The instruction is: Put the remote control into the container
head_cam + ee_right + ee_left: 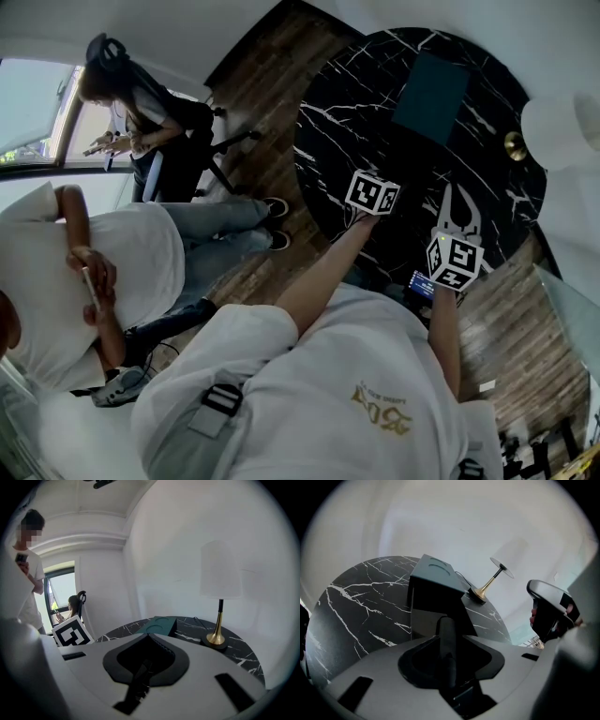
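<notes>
The dark teal container (pixel 429 96) lies on the far part of the round black marble table (pixel 347 112). In the left gripper view the container (pixel 433 590) stands close ahead, with round hollows in its top. It lies further off in the right gripper view (pixel 157 625). No view plainly shows a remote control. My left gripper shows as its marker cube (pixel 373 194) over the table's near half, and its jaws look open with nothing seen between them. My right gripper (pixel 459 208) hovers to its right, and its jaw gap is unclear.
A lamp with a white shade (pixel 561 131) and a brass foot (pixel 216 639) stands at the table's right edge, beside the container. One person (pixel 141 122) sits by the window. Another person (pixel 84 272) stands close on the left over the wooden floor (pixel 272 84).
</notes>
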